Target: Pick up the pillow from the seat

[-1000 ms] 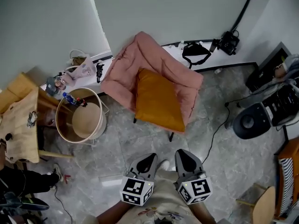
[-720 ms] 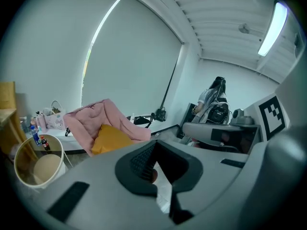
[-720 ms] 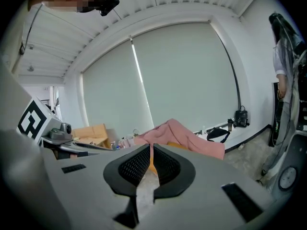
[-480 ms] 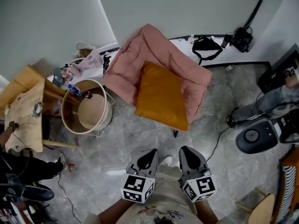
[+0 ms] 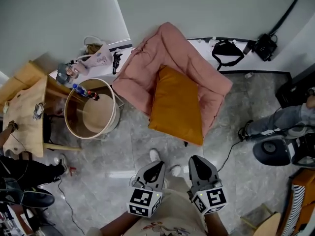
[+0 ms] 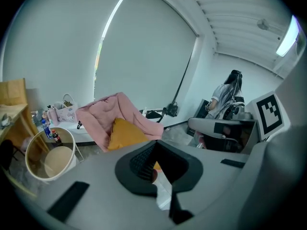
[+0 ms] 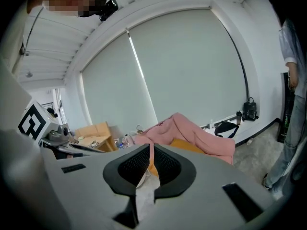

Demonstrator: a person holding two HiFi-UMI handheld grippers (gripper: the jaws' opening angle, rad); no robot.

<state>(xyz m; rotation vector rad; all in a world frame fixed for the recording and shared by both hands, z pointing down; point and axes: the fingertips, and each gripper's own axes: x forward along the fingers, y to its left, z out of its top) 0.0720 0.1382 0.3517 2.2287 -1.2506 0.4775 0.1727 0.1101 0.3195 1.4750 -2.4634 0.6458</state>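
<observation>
An orange pillow (image 5: pixel 177 104) leans upright on the seat of a pink padded chair (image 5: pixel 142 70) in the middle of the head view. Both grippers hang low in that view, well short of the chair, over the grey floor. My left gripper (image 5: pixel 156 167) is shut with nothing in it, and my right gripper (image 5: pixel 197 163) is likewise shut and empty. In the left gripper view the pillow (image 6: pixel 123 132) shows just beyond the shut jaws of the left gripper (image 6: pixel 155 146). The right gripper view has the pillow (image 7: pixel 186 145) behind the right gripper (image 7: pixel 151 150), under the pink chair back (image 7: pixel 196 128).
A round wooden tub (image 5: pixel 91 109) with small bottles on its rim stands left of the chair, beside a wooden table (image 5: pixel 24 114). Black bags (image 5: pixel 229 50) lie on the ledge behind. A seated person's leg (image 5: pixel 280 122), a round black device (image 5: pixel 270 151) and a floor cable are at right.
The chair and pillow have slid right and down in the head view and look larger. Both shut grippers have come a little closer to them.
</observation>
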